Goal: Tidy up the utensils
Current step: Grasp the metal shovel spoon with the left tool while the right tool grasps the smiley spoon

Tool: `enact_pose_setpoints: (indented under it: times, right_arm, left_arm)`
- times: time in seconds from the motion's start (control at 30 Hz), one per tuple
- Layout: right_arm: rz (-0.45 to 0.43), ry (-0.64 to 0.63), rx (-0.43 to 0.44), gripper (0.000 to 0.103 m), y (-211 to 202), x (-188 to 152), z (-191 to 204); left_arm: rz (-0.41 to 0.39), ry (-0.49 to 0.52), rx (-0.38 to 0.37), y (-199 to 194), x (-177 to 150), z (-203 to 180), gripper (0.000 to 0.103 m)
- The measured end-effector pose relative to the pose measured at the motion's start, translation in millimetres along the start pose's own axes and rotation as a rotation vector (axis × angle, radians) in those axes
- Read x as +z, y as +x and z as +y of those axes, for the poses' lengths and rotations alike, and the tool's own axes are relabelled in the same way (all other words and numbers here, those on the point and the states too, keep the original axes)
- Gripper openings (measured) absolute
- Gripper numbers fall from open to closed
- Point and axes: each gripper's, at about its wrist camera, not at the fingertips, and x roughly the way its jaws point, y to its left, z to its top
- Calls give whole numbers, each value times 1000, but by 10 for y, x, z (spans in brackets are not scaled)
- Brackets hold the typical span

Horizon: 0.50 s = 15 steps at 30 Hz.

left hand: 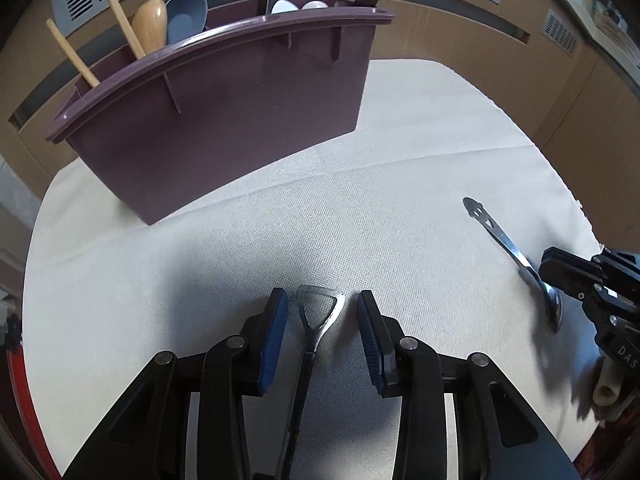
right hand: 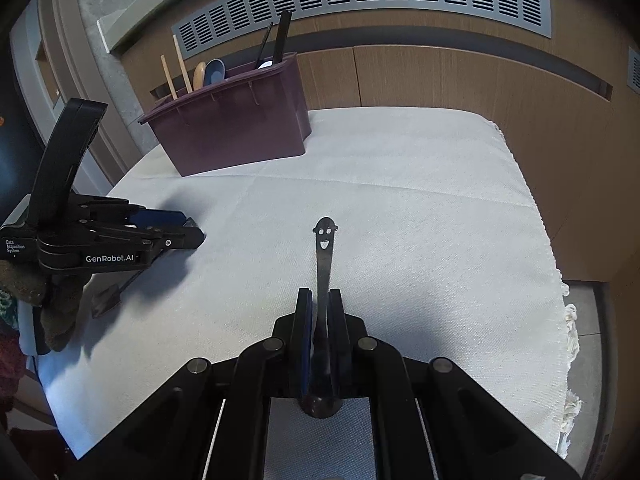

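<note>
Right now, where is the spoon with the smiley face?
The metal smiley-face spoon is pinched in the right gripper over the white cloth, to the right of the left gripper.

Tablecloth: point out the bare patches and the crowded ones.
Bare: the tablecloth between the purple bin and the right gripper, out to its right edge. Crowded: the left side, where the left gripper straddles a metal handle.

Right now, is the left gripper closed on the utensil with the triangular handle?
No, the left gripper is open, its blue pads clear of the handle.
</note>
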Motion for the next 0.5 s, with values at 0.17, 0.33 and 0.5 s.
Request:
enact_pose_setpoints:
  times: [0.17,0.33,0.5]
  right_arm:
    - [-31,-10,-39,7,-69,27,-12]
    - [-52,-78,-80,12,-352,30,-14]
    - [38,-134,-26,31,-488,-256,125]
  left_arm:
    - [-30,-17,11,-22,-24,-11,24]
    - [-201,-156,9,-403,-248,143,24]
    - [-431,-311,4,-1013,-512,333,24]
